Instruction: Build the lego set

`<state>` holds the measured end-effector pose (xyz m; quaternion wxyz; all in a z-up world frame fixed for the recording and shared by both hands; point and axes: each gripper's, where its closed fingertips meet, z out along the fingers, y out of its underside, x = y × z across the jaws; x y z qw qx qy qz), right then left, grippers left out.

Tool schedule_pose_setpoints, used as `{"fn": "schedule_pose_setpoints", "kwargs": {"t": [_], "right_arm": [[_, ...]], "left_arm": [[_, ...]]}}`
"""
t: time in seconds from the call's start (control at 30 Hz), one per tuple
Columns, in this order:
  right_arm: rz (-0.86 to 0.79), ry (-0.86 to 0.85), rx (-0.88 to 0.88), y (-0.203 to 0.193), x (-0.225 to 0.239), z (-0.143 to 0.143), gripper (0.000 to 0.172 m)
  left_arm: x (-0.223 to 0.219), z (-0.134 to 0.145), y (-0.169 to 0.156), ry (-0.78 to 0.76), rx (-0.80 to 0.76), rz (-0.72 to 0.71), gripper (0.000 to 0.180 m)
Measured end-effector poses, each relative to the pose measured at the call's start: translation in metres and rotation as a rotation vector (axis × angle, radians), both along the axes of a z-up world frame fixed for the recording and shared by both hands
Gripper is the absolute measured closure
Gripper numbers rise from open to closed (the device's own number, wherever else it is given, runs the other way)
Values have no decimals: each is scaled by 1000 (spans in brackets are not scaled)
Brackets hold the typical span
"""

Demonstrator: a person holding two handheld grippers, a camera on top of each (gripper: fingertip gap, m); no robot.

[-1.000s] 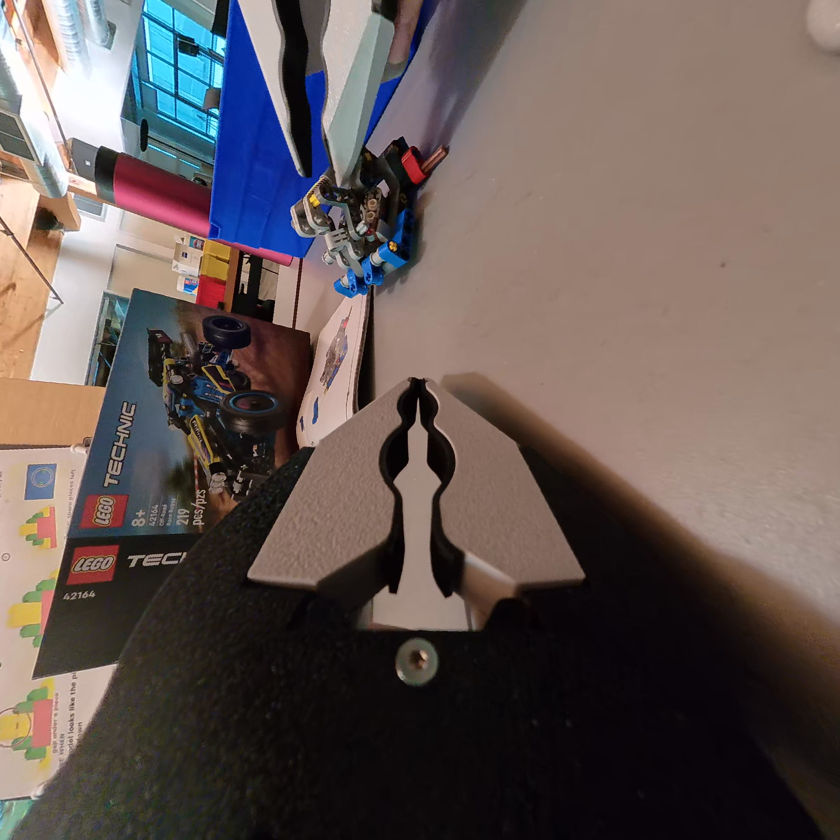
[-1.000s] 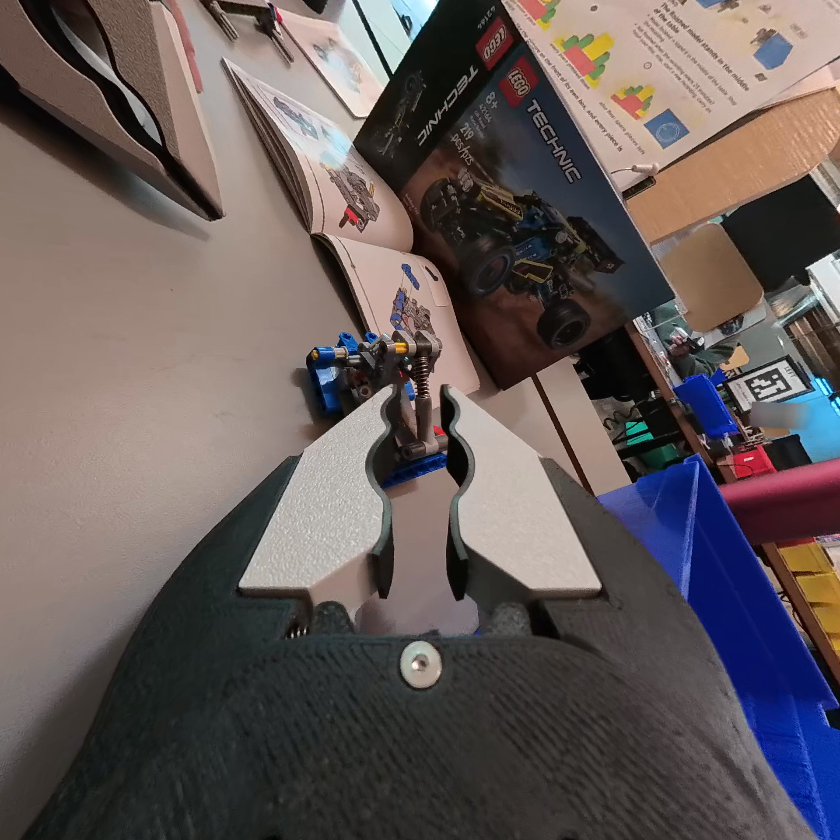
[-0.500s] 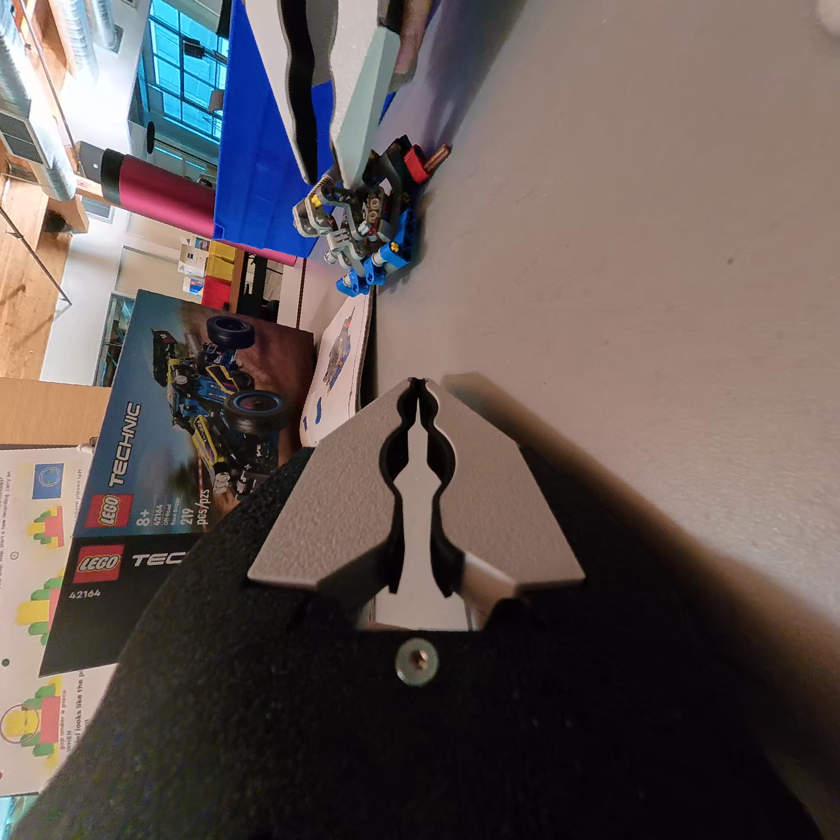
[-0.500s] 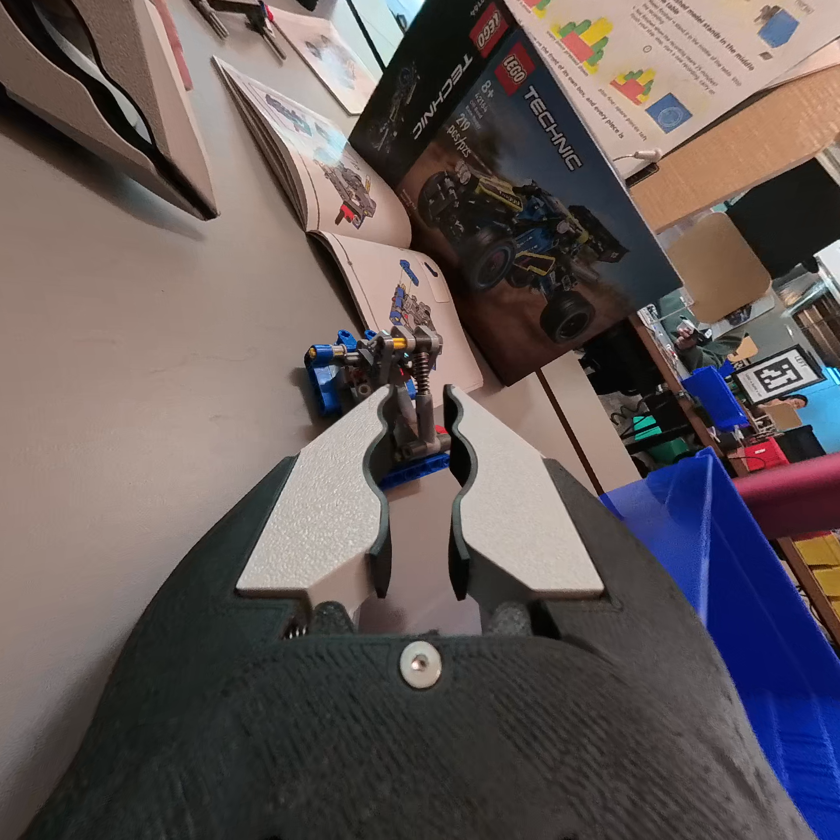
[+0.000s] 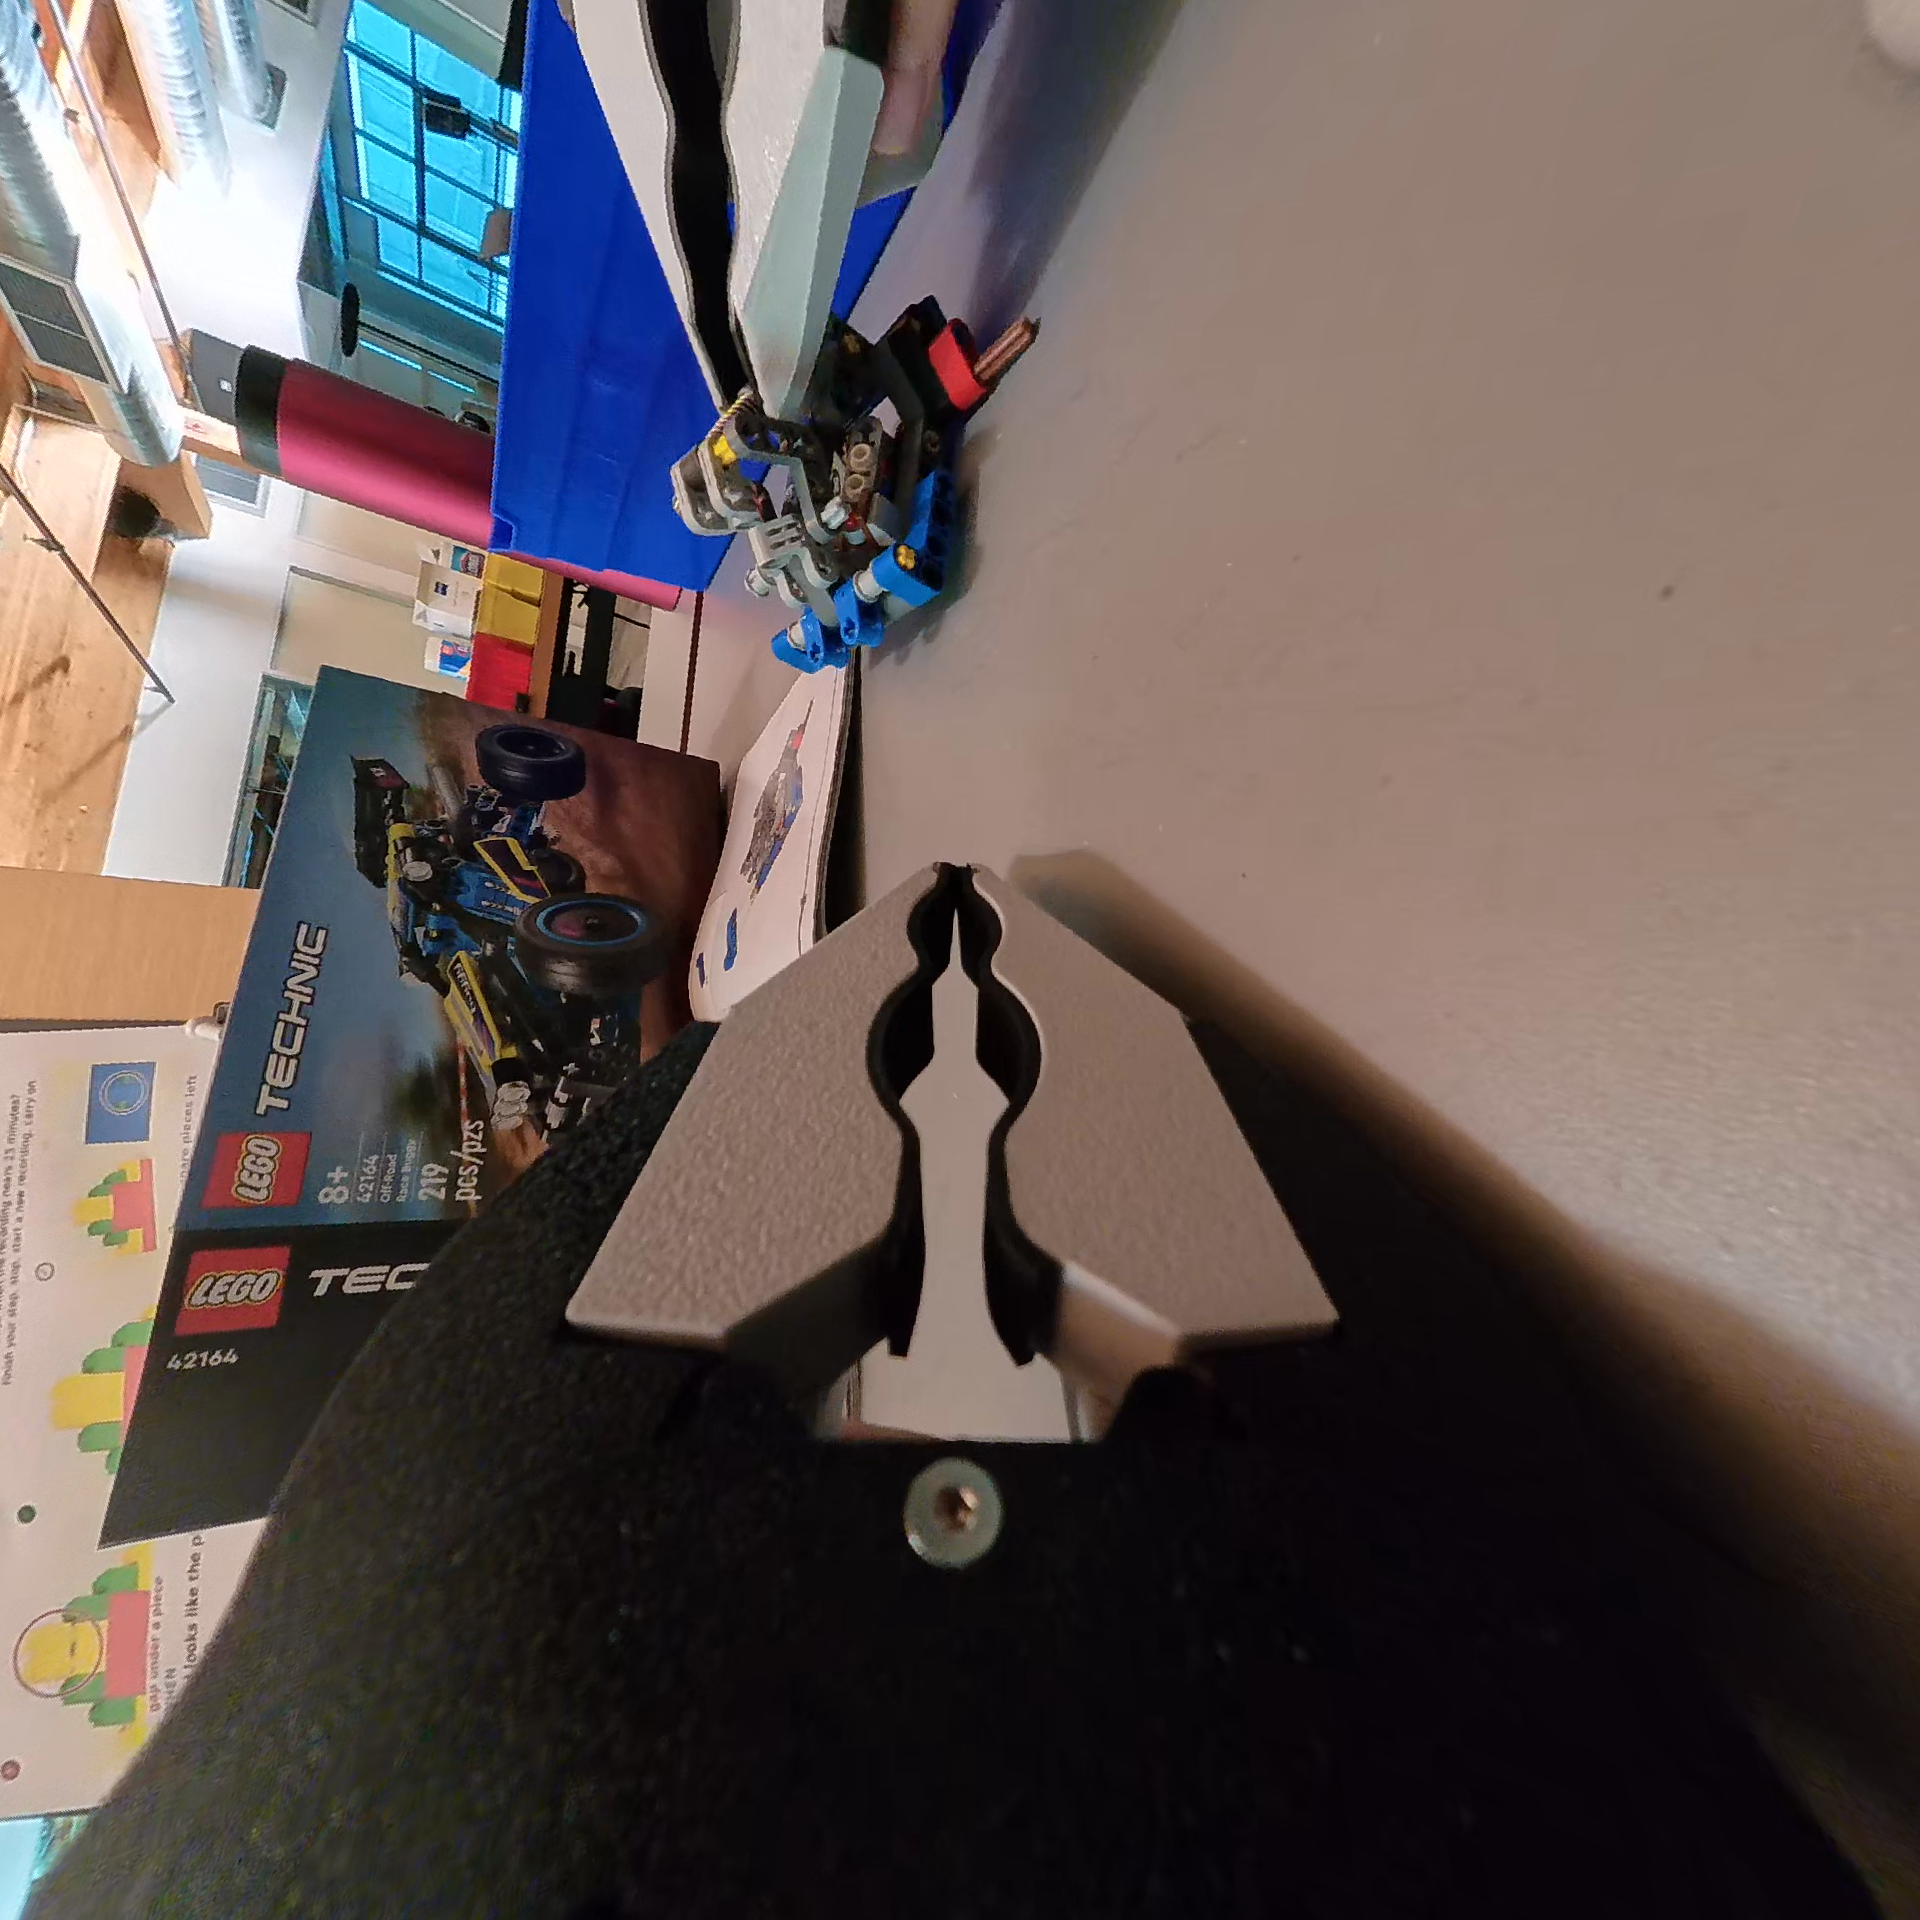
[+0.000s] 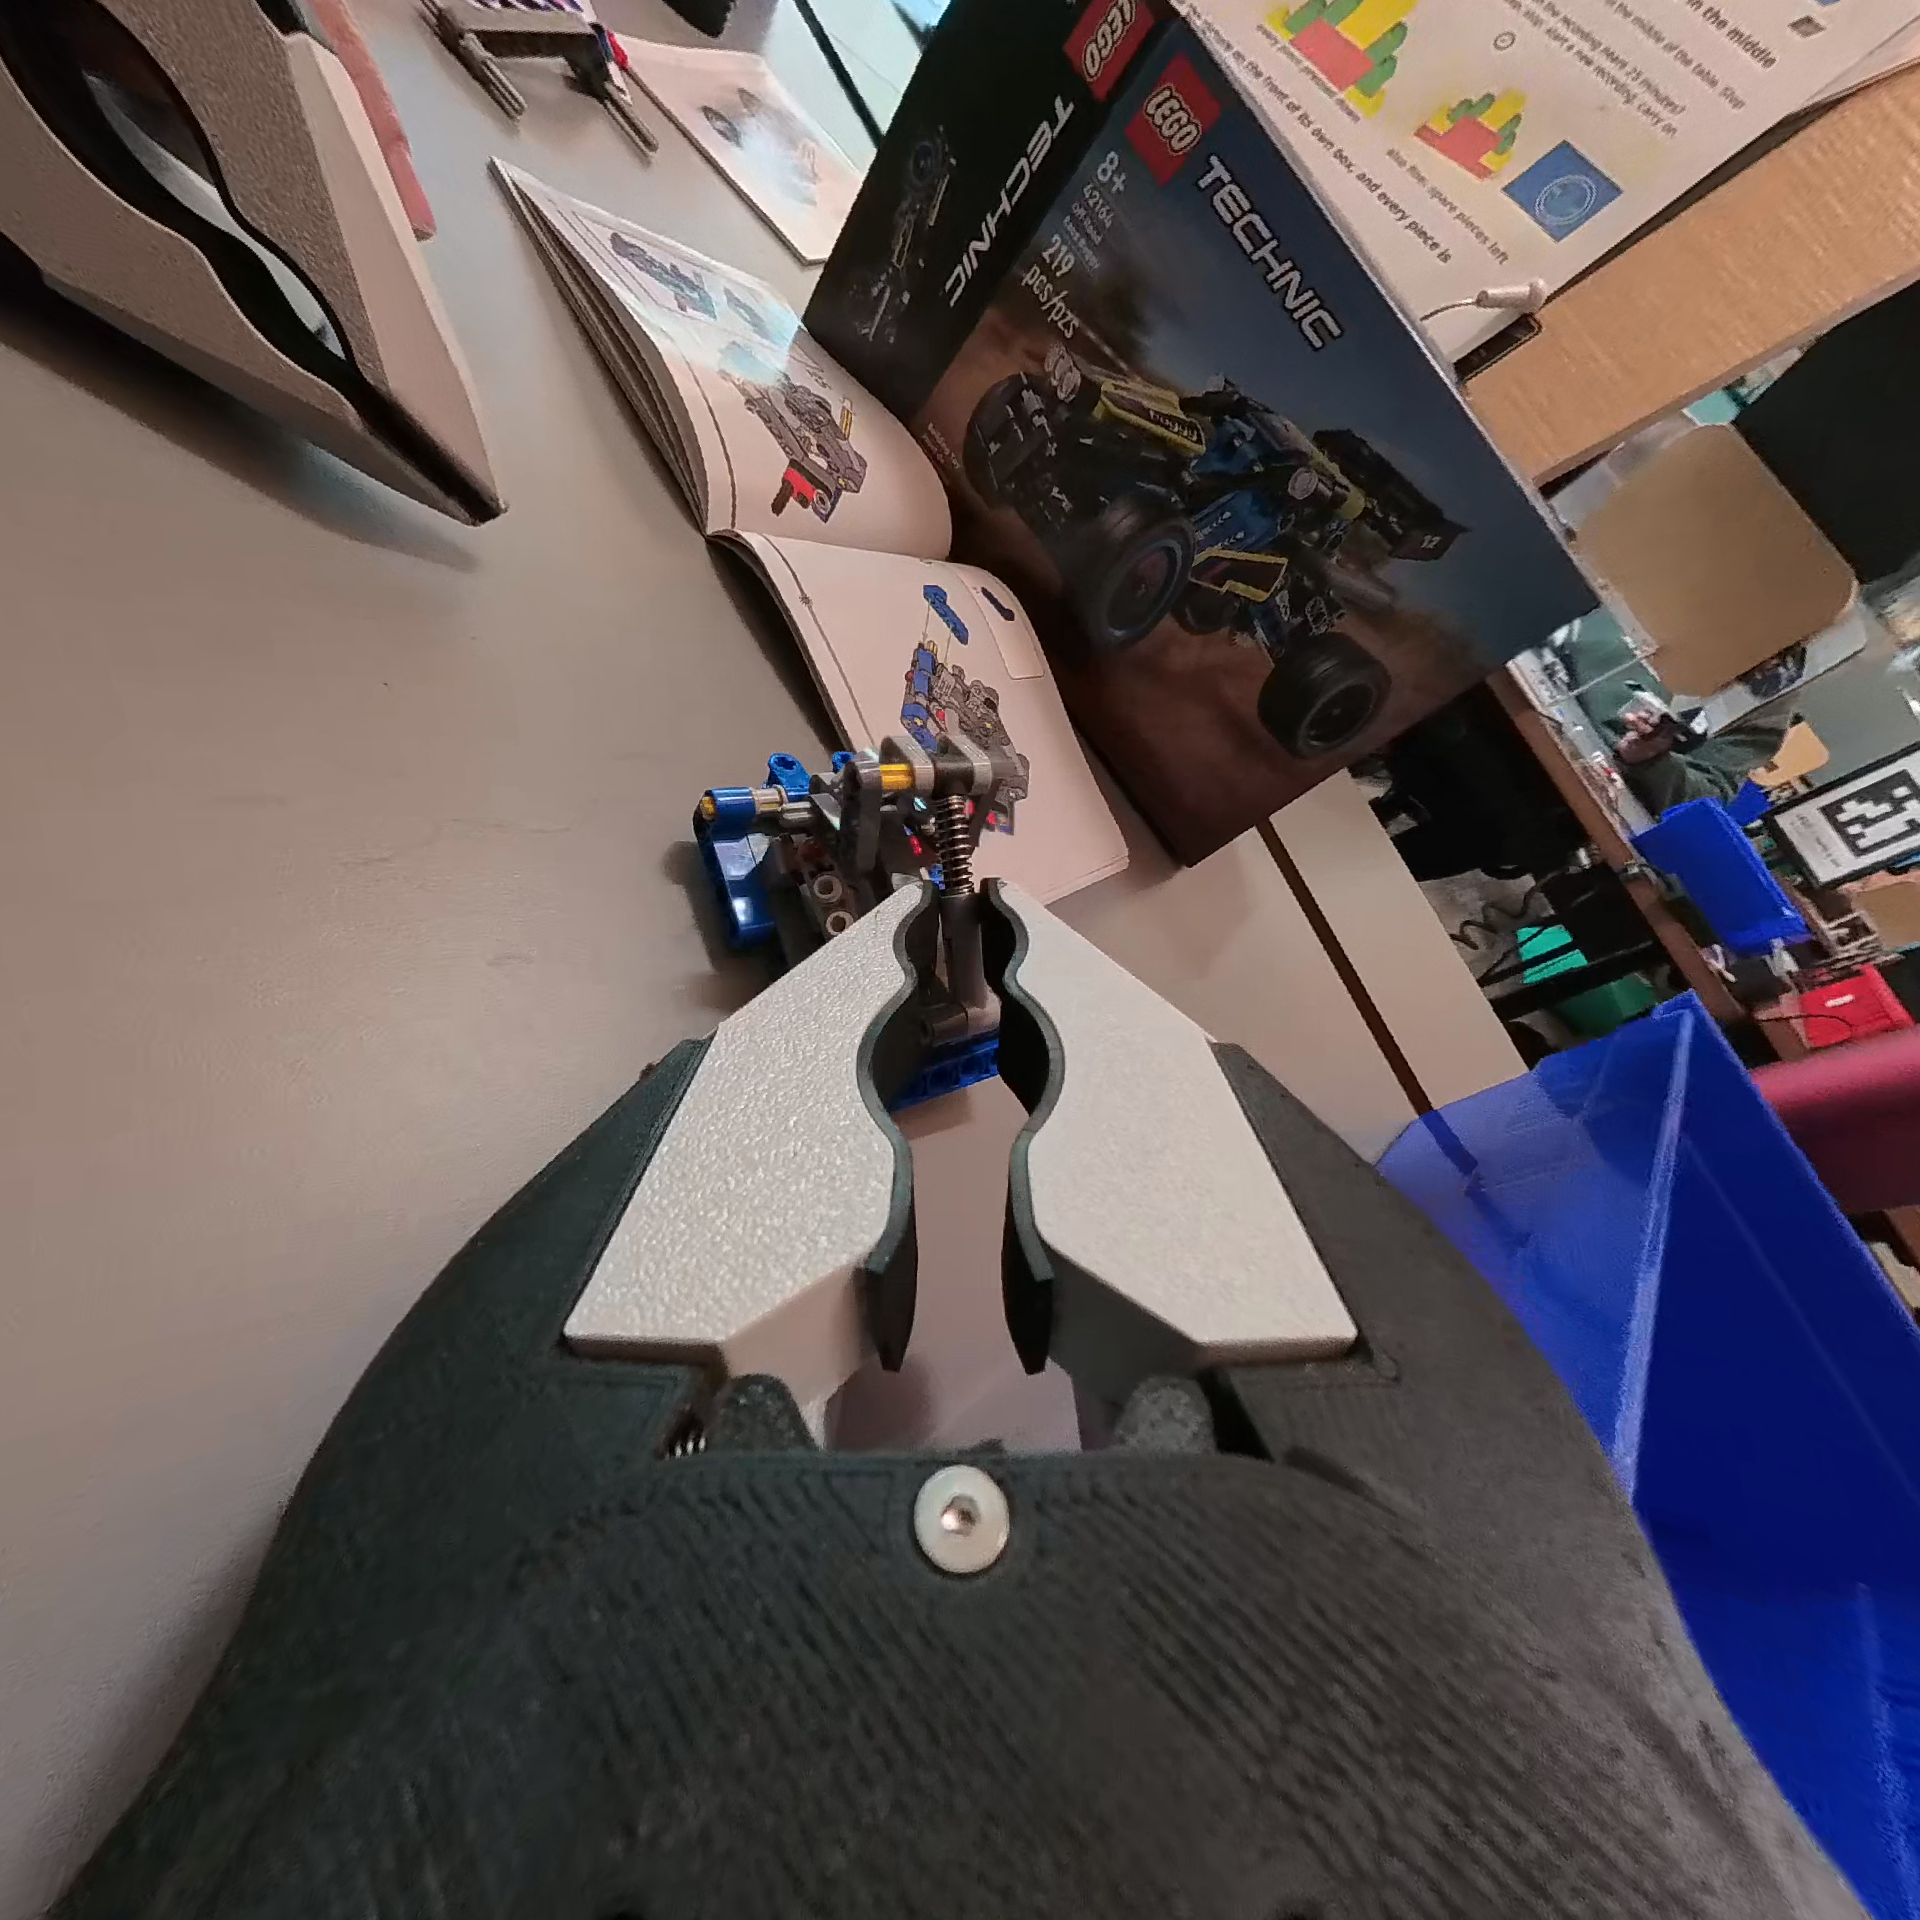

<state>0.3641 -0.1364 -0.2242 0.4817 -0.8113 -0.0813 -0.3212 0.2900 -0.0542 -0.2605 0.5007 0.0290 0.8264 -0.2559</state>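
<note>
A small brick-built chassis in blue, grey and black stands on the grey table. A spring shock absorber rises from it. My right gripper is shut on the dark lower barrel of this shock absorber, with both pads pressed on it. The left wrist view shows the same grasp from afar, with the right gripper on top of the chassis. My left gripper is shut with nothing between its pads and lies low over the table, apart from the chassis. It also shows in the right wrist view.
An open instruction booklet lies just behind the chassis, and a toy car box stands behind that. A blue bin sits at the right, with a magenta cylinder beyond it. A second booklet and loose parts lie farther back. Some 12 cm of space lies between my two pairs of fingers.
My right gripper's jaws have closed from around the shock absorber onto its barrel. The left gripper has stayed shut and still.
</note>
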Motion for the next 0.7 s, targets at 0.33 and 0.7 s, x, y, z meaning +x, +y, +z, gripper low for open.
{"fn": "schedule_pose_setpoints", "kwargs": {"t": [0.33, 0.7], "right_arm": [[67, 33, -14, 4, -14, 0, 168], [197, 57, -43, 14, -42, 0, 167]], "left_arm": [[-1, 0, 0, -4, 4, -1, 180], [-1, 4, 6, 34, -43, -3, 173]]}}
